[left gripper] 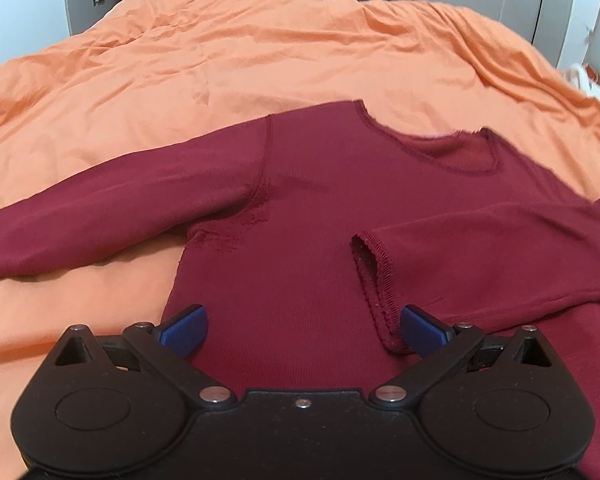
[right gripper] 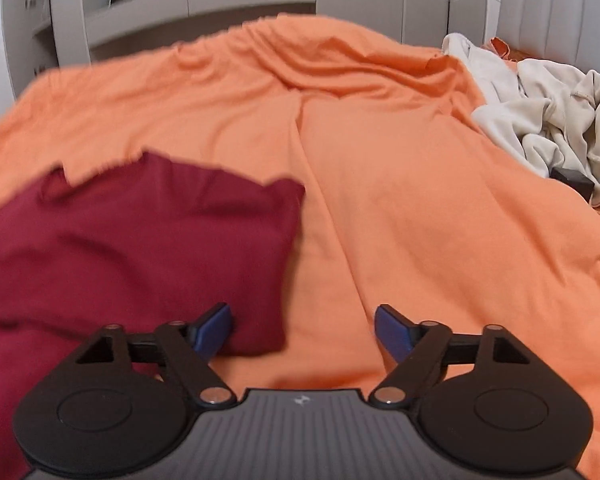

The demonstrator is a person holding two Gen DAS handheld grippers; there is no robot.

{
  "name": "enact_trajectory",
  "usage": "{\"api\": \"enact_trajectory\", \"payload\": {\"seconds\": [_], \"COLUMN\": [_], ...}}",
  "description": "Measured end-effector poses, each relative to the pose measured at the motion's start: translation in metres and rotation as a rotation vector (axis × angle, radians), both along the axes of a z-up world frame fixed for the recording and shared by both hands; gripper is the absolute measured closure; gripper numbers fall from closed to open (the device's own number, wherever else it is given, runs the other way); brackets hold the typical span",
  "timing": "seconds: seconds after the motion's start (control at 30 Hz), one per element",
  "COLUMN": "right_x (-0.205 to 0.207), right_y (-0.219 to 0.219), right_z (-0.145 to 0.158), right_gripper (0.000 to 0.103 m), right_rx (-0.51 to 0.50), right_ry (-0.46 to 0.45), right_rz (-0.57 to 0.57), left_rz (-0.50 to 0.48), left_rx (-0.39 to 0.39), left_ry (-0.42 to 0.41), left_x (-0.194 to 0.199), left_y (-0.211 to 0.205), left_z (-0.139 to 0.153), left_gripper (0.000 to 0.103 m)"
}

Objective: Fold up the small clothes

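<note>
The dark red top (left gripper: 308,216) lies flat on the orange bedcover (left gripper: 228,64), one long sleeve (left gripper: 100,208) stretched out to the side and the other sleeve (left gripper: 480,248) folded across the chest, its cuff (left gripper: 374,280) ending just in front of the left hand-held gripper (left gripper: 303,330). That gripper hangs over the lower body of the top with its jaws spread and nothing between them; the cuff sits just beside one blue pad. The right hand-held gripper (right gripper: 303,332) is also spread wide and empty, over the bedcover at the folded edge of the top, one finger above the cloth. The likely trouble is the folded sleeve: it rests loose, so a finger brushing the cuff could drag it off the chest and undo the fold. A pinch on the soft, wrinkled bedcover could also catch the cover along with the top, or take only one layer, leaving the next fold crooked. The pile of pale clothes (right gripper: 548,120) lies well apart and poses no risk.
</note>
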State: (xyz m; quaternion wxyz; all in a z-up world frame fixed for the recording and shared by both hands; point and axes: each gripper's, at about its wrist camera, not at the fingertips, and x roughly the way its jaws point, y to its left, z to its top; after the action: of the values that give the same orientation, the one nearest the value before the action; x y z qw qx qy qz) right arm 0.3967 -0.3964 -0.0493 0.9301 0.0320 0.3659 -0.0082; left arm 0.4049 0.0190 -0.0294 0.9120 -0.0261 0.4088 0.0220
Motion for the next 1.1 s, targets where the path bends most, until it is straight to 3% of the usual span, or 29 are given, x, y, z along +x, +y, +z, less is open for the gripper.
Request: {"api": "enact_trajectory", "payload": {"seconds": [0.07, 0.13, 0.33, 0.57, 0.7, 0.77, 0.9, 1.1], "right_x": [-0.003, -0.009, -0.030, -0.048, -0.050, -0.048, -0.045, -0.040], "right_y": [-0.001, 0.002, 0.019, 0.044, 0.051, 0.051, 0.049, 0.048], "right_z": [-0.001, 0.006, 0.034, 0.046, 0.046, 0.043, 0.038, 0.030], "right_gripper": [0.017, 0.002, 0.000, 0.000, 0.000, 0.000, 0.000, 0.000], "right_rx": [0.005, -0.006, 0.026, 0.088, 0.112, 0.115, 0.142, 0.155], "right_ry": [0.002, -0.032, -0.160, -0.273, -0.288, -0.281, -0.263, -0.234], "right_rz": [-0.001, -0.006, 0.086, 0.195, 0.220, 0.220, 0.209, 0.198], "left_rz": [0.006, 0.023, 0.132, 0.413, 0.593, 0.654, 0.672, 0.651], "left_rx": [-0.035, -0.068, -0.099, -0.151, -0.217, -0.281, -0.521, -0.717], "left_ry": [-0.011, -0.027, -0.139, -0.239, -0.269, -0.272, -0.309, -0.402], "left_x": [-0.005, -0.012, -0.044, -0.085, -0.102, -0.107, -0.112, -0.105], "left_y": [0.006, 0.015, 0.071, 0.169, 0.224, 0.250, 0.286, 0.303], "left_z": [0.005, 0.011, 0.042, 0.064, 0.063, 0.057, 0.035, 0.013], "left_gripper": [0.001, 0.001, 0.001, 0.001, 0.001, 0.001, 0.001, 0.001]}}
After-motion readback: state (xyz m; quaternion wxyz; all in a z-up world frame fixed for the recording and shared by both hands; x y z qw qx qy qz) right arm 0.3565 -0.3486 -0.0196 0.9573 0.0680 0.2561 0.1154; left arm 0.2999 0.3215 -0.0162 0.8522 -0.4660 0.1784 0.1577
